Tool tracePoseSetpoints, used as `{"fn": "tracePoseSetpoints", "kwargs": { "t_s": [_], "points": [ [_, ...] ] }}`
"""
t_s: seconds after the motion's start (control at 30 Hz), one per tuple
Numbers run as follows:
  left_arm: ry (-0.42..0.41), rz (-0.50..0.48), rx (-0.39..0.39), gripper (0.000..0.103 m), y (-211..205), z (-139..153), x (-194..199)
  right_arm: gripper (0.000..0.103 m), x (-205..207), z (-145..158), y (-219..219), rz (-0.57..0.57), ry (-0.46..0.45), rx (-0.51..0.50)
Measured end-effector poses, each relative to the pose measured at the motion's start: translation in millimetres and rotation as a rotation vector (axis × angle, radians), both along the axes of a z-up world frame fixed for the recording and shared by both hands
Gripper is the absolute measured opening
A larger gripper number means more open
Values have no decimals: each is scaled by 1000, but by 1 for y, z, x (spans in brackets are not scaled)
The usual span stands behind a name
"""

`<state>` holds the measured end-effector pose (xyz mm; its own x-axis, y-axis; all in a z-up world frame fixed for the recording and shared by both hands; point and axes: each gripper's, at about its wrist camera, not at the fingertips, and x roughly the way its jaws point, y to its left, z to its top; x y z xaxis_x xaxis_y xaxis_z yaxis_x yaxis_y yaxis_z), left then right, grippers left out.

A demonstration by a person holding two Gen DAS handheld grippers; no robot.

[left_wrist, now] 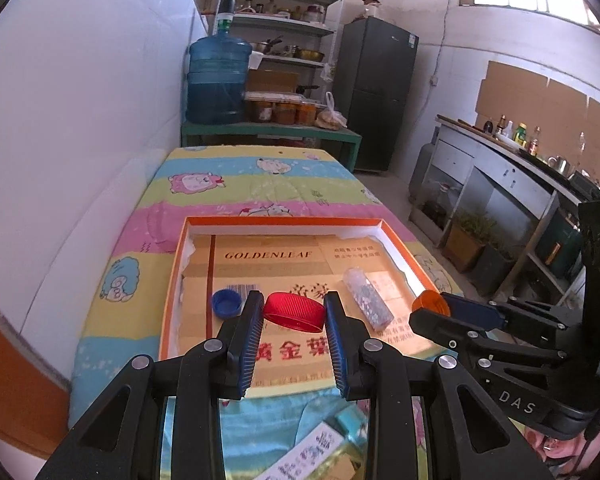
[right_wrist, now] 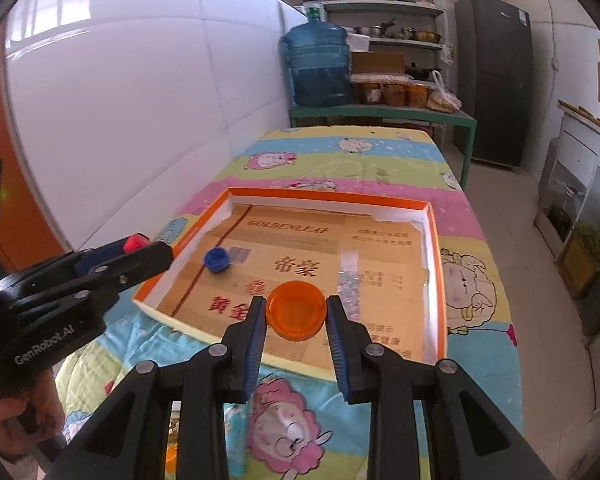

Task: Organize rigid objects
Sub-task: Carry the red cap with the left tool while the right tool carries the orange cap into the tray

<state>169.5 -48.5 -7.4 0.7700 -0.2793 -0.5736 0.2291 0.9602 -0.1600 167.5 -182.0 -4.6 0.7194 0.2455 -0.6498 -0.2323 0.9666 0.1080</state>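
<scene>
Surroundings: orange-rimmed tray (left_wrist: 284, 221) lined with printed cardboard, on a cartoon-print quilt (left_wrist: 260, 176); water jug (left_wrist: 216, 80) and shelves at 12 o'clock.
In the tray: small blue cap (left_wrist: 226, 303) at 9 o'clock of the red lid; clear glittery tube (left_wrist: 367, 300) at 3 o'clock, lying flat.
Left gripper (left_wrist: 294, 312): clenched on a ribbed red lid (left_wrist: 294, 312), above the tray's near end.
Right gripper (right_wrist: 296, 316): clenched on an orange lid (right_wrist: 296, 310), open side up, over the tray's near edge.
Below the left gripper: boxed items on the quilt, blurred.

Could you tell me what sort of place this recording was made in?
Probably a home kitchen or pantry: a fridge, shelves of pots and jars, and a counter with bottles.
</scene>
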Motion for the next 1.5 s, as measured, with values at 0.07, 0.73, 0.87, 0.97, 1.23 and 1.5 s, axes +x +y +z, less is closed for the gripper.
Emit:
{"fn": "tracePoseSetpoints", "kwargs": {
  "t_s": [0.07,0.73,0.87,0.97,1.23,1.5],
  "points": [
    [7,8,-3,32,-4,-2,8,30,6,-2,-6,-14,8,2],
    [55,23,31,32,-20,-29,63,30,54,-22,-35,-91,54,-43],
    [69,12,40,32,-27,-37,68,30,60,-28,-40,-101,66,-45],
    [93,4,45,32,-31,-46,72,30,66,-36,-41,-101,84,-49],
    [187,-29,84,32,-43,-76,90,30,74,-52,-38,-91,113,-77],
    [242,-31,71,32,-43,-89,100,30,79,-64,-37,-81,133,-95]
  ]
}}
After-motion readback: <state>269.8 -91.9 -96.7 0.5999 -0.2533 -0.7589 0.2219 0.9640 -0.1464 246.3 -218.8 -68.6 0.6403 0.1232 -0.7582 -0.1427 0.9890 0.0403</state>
